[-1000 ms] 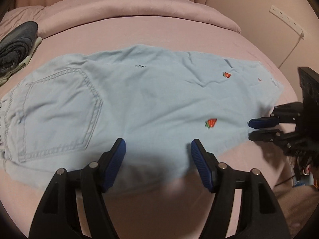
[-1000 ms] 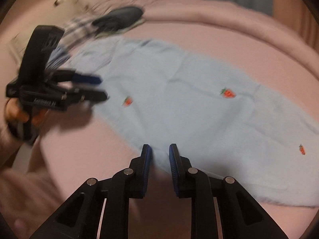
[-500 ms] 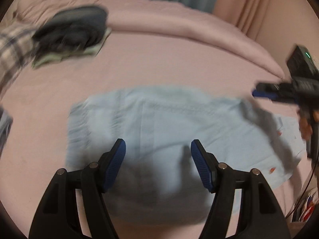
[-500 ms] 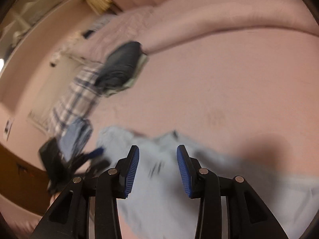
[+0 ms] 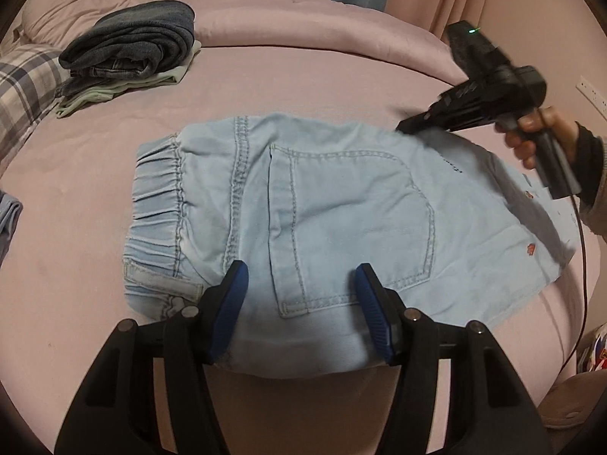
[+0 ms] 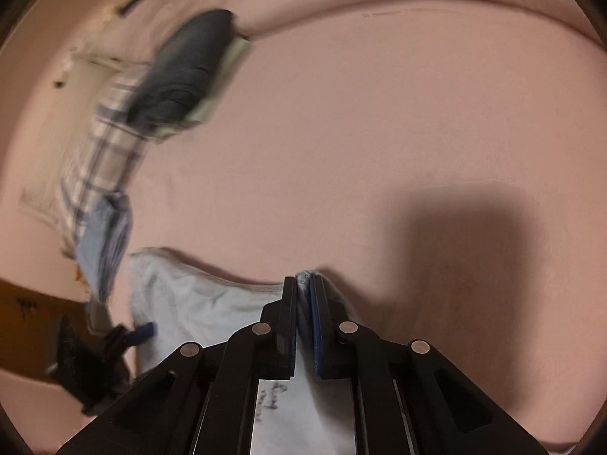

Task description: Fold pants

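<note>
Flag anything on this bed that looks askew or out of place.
Nothing is damaged or spilled. The light blue pants lie mostly flat on the pink bed, with their far edge pinched up in the right gripper. The folded dark jeans sit tidily.

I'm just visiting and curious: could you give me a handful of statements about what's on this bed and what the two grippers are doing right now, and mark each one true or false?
1. The light blue pants lie on a pink bed. True.
2. The right gripper is wide open with nothing between its fingers. False: it is shut on a fold of the pants' fabric.
3. The left gripper is open, its fingers over the back pocket. True.
4. The pile of dark folded clothes sits on top of the pants. False: it lies apart from them, farther back on the bed.
5. The pants' elastic waistband is toward the left in the left wrist view. True.
</note>
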The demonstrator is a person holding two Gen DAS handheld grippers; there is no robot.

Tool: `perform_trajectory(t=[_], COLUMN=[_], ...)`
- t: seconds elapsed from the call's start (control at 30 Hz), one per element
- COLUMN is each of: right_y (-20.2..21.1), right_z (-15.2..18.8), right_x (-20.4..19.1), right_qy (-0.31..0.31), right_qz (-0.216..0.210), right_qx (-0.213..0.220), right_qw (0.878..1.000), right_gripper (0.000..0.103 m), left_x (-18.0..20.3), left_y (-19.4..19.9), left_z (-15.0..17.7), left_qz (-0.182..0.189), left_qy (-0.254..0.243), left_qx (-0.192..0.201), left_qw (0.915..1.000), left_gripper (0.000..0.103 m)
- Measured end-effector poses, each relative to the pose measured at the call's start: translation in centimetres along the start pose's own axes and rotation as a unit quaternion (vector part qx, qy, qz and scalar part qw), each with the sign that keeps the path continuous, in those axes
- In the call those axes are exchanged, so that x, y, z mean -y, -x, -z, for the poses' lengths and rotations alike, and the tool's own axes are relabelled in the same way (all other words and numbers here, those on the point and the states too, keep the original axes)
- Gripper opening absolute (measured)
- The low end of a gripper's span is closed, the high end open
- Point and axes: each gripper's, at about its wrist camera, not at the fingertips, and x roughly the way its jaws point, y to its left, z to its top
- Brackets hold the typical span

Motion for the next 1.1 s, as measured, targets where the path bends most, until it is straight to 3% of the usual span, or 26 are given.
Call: perform_trajectory(t=[0.07,0.17,0.27,0.37,0.5,0.57,0.6,0.67,0.77,0.83,0.9,0.93,1.0,1.1], right_y=[-0.6,2.0,5.0,6.1,4.5,3.5,3.2,4.4,7.0,9.4,12.1,13.1,14.4,15.6], right_z=[0.0,0.6,3.2,8.3,16.1,19.3,21.3,24.0,25.7,26.2,26.6,26.6,26.9,28.3], right_x=[-1.0,-1.1,-2.8,-5.2,-7.0,-6.8,-6.8,-7.0,-5.5,-4.5,-2.6,-1.4,1.1,5.1], right_qy=[0.036,0.005,0.028,0.089,0.156,0.160,0.173,0.195,0.143,0.117,0.088,0.067,0.024,-0.029], right_qz=[0.033,0.064,0.050,0.047,0.088,0.098,0.110,0.117,0.072,0.070,0.096,0.113,0.167,0.206], right_qx=[0.017,0.078,0.122,0.104,0.059,0.033,0.031,0.065,0.055,0.091,0.142,0.162,0.189,0.200], right_qw=[0.999,0.995,0.991,0.989,0.982,0.982,0.978,0.972,0.985,0.986,0.981,0.978,0.967,0.957], right_gripper=[0.008,0.011,0.011,0.011,0.011,0.012,0.012,0.012,0.014,0.017,0.030,0.037,0.038,0.038], left_x=[0.0,0.3,0.4,0.5,0.7,0.7,0.7,0.9,2.0,4.0,6.3,7.2,8.8,10.7], left_y=[0.0,0.2,0.3,0.2,0.0,-0.1,-0.1,0.0,0.7,1.6,2.2,2.3,2.4,0.9], left_z=[0.0,0.0,0.0,-0.2,-0.3,-0.2,-0.2,-0.3,-0.7,-0.6,-0.5,-0.5,-0.5,0.1], left_qz=[-0.004,-0.009,-0.013,-0.017,-0.029,-0.031,-0.033,-0.040,-0.057,-0.047,-0.050,-0.030,0.003,-0.015], left_qy=[-0.003,-0.008,-0.006,-0.005,-0.012,-0.016,-0.018,-0.017,-0.017,-0.039,-0.067,-0.071,-0.069,-0.104], left_qx=[0.001,-0.004,-0.009,-0.015,-0.021,-0.020,-0.020,-0.025,-0.036,-0.022,-0.004,0.000,0.009,-0.015], left_qw=[1.0000,0.9999,0.9999,0.9997,0.9993,0.9992,0.9991,0.9987,0.9976,0.9979,0.9965,0.9971,0.9976,0.9944], left_gripper=[0.059,0.059,0.059,0.059,0.060,0.060,0.060,0.060,0.060,0.068,0.077,0.077,0.077,0.079])
